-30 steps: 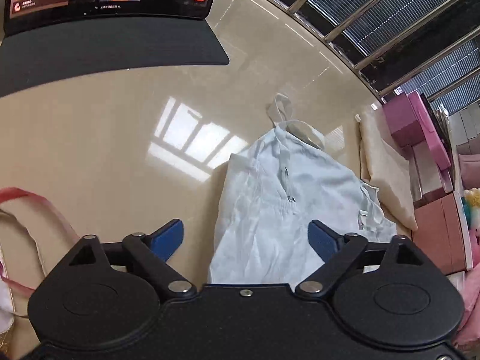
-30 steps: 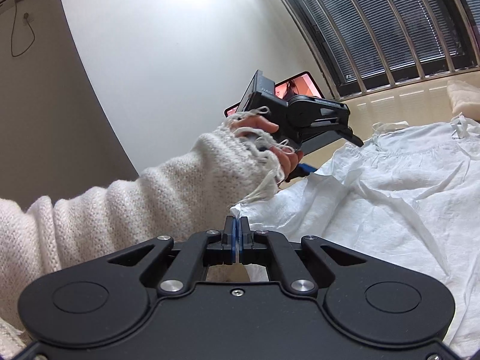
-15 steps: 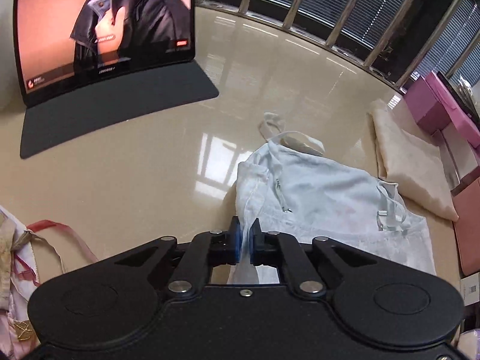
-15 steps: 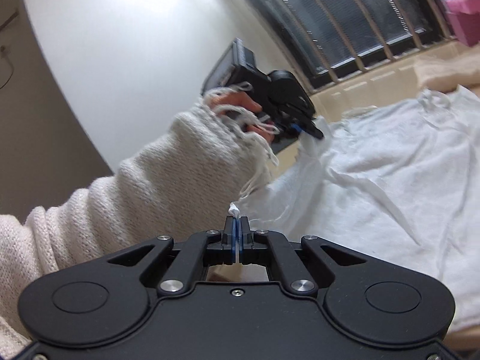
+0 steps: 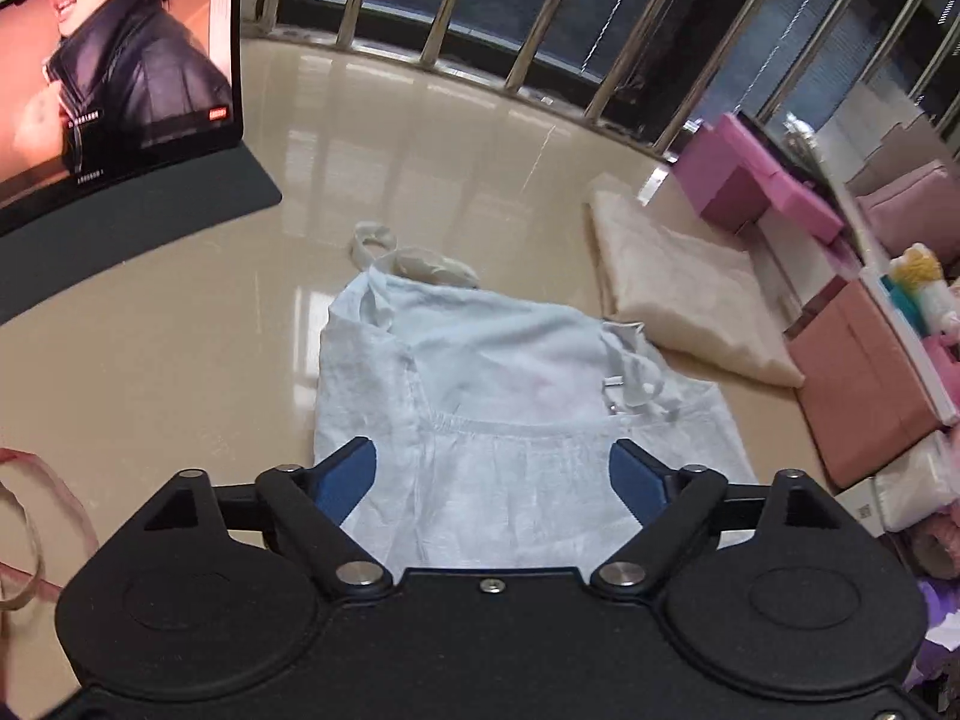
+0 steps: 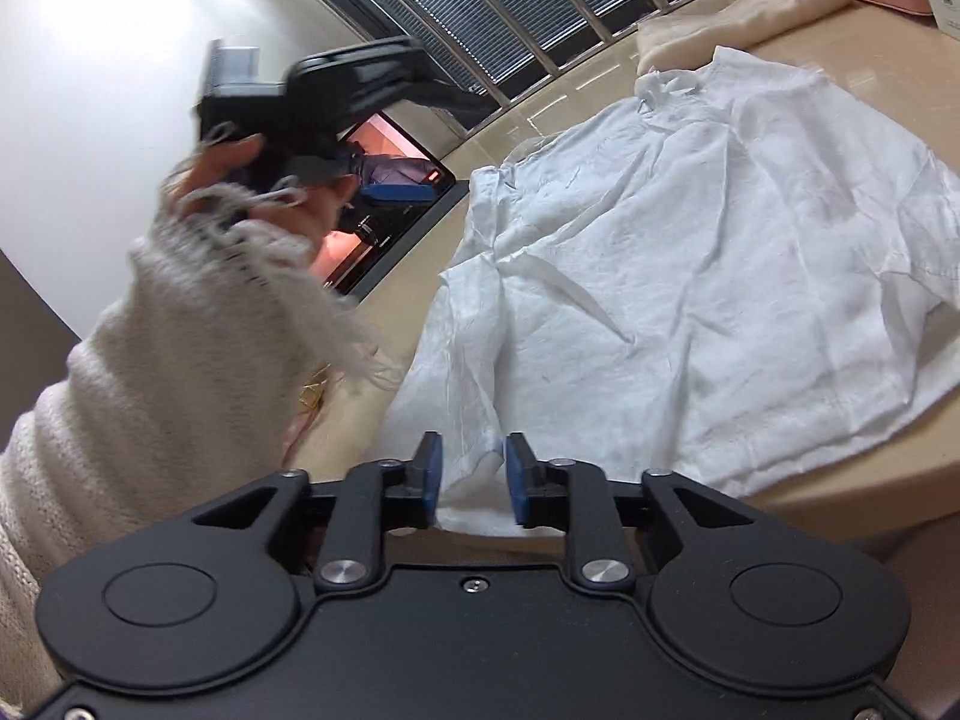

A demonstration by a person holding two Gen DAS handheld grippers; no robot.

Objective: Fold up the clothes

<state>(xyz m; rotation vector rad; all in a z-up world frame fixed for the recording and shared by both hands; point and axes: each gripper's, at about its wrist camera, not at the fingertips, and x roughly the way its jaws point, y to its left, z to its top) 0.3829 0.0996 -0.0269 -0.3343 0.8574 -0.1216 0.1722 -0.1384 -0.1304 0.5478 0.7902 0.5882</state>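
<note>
A white strappy garment (image 5: 480, 372) lies spread on the beige table (image 5: 180, 360), its neckline and straps toward the window. My left gripper (image 5: 492, 477) hovers over its near part; the jaws are opening wide, and the cloth lies below them, not between the pads. In the right wrist view the same garment (image 6: 690, 276) covers the table's right half. My right gripper (image 6: 474, 474) is at its near edge with jaws opening. A fold of cloth sits loose between the blue pads (image 6: 519, 474). A hand in a cream knit sleeve (image 6: 180, 324) holds the other gripper raised at the left.
A tablet (image 5: 114, 78) playing video stands on its dark cover at the far left. A folded beige cloth (image 5: 678, 294) lies right of the garment, with pink boxes (image 5: 750, 186) beyond it. A pink strap (image 5: 36, 510) lies at the near left. Window bars (image 5: 528, 48) close off the far side.
The left gripper shut on the garment's edge half a second ago and has now opened wide and lifted away. The right jaws, shut on the cloth edge before, have parted.
</note>
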